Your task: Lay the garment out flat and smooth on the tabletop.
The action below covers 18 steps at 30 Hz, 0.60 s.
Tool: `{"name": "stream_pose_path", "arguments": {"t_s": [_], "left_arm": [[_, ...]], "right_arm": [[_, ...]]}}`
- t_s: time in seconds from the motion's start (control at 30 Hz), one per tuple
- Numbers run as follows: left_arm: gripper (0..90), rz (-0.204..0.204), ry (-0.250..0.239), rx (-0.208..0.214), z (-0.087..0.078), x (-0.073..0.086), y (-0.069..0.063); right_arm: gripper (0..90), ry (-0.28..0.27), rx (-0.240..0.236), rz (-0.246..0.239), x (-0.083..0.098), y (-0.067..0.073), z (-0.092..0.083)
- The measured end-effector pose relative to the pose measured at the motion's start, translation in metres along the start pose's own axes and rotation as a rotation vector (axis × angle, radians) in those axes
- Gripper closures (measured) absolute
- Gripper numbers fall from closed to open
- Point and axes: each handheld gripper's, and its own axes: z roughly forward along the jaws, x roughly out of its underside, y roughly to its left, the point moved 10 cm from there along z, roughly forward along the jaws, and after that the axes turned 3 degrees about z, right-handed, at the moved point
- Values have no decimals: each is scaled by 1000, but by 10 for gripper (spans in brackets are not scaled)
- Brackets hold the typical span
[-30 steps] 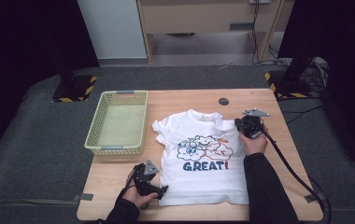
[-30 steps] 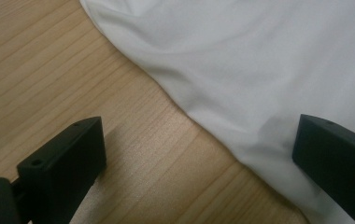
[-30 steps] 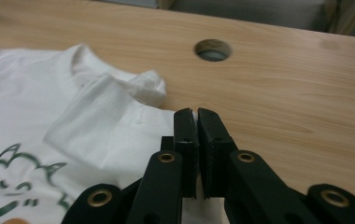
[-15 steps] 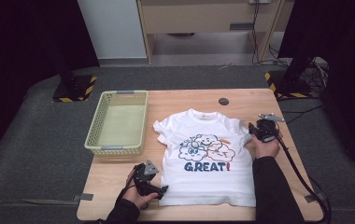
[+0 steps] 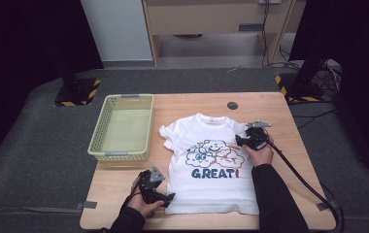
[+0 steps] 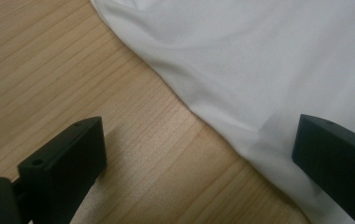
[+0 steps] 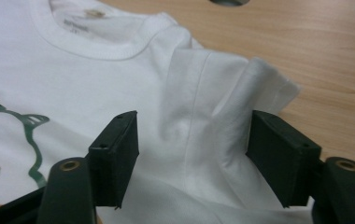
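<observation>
— Where's the T-shirt (image 5: 210, 167) sitting right now?

— Flat and face up on the surface (image 5: 265, 104), collar toward twelve o'clock, hem toward six. The green basket (image 5: 122, 127) stands just beside it at nine o'clock, apart from the sleeve.

— How do you reckon it will handle?

— Light, limp cotton, I'd say. No stiffness at all, so it will sag and drape from wherever it's pinched, and a loose bite could let a single layer slip out. Nothing fragile about it. The printed front probably grips a little more than the plain cloth.

— So where to take hold?

— At doubled spots: hems, seams, sleeve cuffs. The right gripper (image 5: 244, 141) is at the sleeve at the shirt's three o'clock side. In the right gripper view its jaws have just been opening and stand spread, with the bunched sleeve fold (image 7: 222, 100) lying between them but not pinched.

— And the other one?

— The left gripper (image 5: 164, 199) rests at the hem corner near seven o'clock. In the left gripper view its jaws are spread wide, one over bare wood, the other over the shirt's edge (image 6: 222, 121), holding nothing.

— A risk?

— Catching only the top layer, so the back trails and the shirt twists.
</observation>
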Motion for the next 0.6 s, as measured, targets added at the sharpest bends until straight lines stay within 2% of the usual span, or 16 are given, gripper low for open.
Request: {"name": "stream_pose_path", "arguments": {"t_s": [0.1, 0.3, 0.4, 0.6], "left_arm": [[24, 1, 0, 0, 0, 0, 0], [25, 0, 0, 0, 0, 0, 0], [24, 0, 0, 0, 0, 0, 0], [24, 2, -1, 2, 0, 0, 0]], "right_arm": [[285, 30, 2, 7, 4, 0, 8], [190, 43, 16, 54, 1, -5, 15], [129, 57, 36, 60, -2, -9, 20], [70, 69, 97, 116, -5, -22, 26]]}}
